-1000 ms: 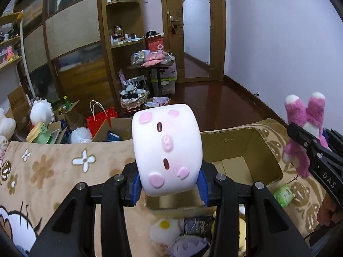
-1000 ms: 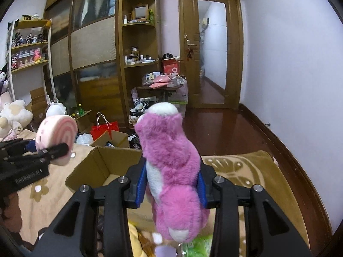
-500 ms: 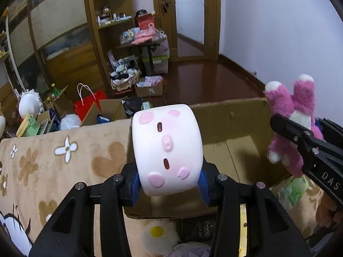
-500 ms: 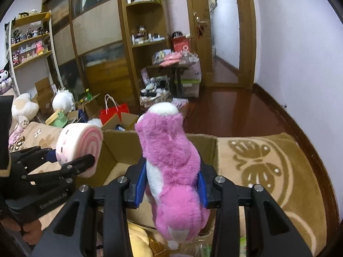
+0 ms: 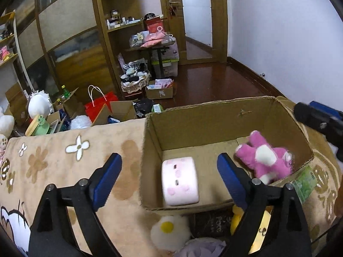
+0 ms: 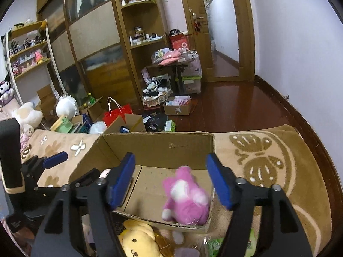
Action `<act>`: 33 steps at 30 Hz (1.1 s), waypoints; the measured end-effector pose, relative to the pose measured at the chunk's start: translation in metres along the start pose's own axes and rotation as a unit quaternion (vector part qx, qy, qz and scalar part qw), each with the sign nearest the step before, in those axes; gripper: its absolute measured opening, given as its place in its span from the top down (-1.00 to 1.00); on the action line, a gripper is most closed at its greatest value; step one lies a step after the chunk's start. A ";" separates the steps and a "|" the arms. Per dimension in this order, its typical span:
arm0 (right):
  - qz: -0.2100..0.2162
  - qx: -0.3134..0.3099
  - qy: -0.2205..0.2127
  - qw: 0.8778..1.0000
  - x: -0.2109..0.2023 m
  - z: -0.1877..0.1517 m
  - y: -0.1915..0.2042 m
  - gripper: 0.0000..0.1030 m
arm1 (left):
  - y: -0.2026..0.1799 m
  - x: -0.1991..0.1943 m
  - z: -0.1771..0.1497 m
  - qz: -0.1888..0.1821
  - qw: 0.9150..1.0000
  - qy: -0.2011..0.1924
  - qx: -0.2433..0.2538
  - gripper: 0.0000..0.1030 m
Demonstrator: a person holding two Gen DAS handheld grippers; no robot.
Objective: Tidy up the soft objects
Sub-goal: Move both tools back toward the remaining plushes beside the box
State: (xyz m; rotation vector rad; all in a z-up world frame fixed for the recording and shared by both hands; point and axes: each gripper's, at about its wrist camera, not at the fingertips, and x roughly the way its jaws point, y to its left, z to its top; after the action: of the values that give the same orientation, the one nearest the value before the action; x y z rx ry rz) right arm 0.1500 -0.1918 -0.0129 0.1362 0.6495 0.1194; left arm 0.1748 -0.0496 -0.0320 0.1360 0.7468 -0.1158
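Because the job is to gather the soft things into one place, the cardboard box point(image 5: 214, 115) sits open-topped on the bed's brown flowered blanket point(image 5: 64, 150), within reach of both hands, and both plush toys now lie inside it. Going from the left: the left tongs point(image 5: 169, 171) hang above the box's left half with their blue pads spread wide and nothing between them, and the white pig-faced cushion point(image 5: 180, 181) lies directly below that gap on the box floor, against the left wall, which suits a straight drop from above. It looks slightly blurred, so it may not have quite settled; I cannot be sure. To its right, apart from it, the pink plush bear point(image 5: 264, 160) lies sprawled in the box's right corner by the near wall. The right tongs point(image 6: 171, 180) stand over that half, likewise spread wide and empty, with the bear just below and a little nearer than their gap.

Each toy so keeps to the side of the hand that hangs over it, and the arms need not cross. In front of the box, outside it, more soft things wait on the bed: a white fluffy plush with a yellow centre point(image 5: 169, 229) and a yellow dog plush point(image 6: 139, 242), presumably next in line, with a green packet point(image 5: 305, 183) by the box's right corner.
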 end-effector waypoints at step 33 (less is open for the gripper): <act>-0.049 0.032 -0.030 0.998 -0.110 -0.050 -0.028 -1.00 | 0.010 -0.081 -0.060 -0.012 0.999 0.037 -0.021 -0.92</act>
State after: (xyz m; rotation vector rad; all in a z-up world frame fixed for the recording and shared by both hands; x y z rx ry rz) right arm 0.0348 -0.2320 0.0082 0.1686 0.5987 0.0008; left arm 0.0773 -0.0258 -0.0190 0.0916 0.8246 -0.1179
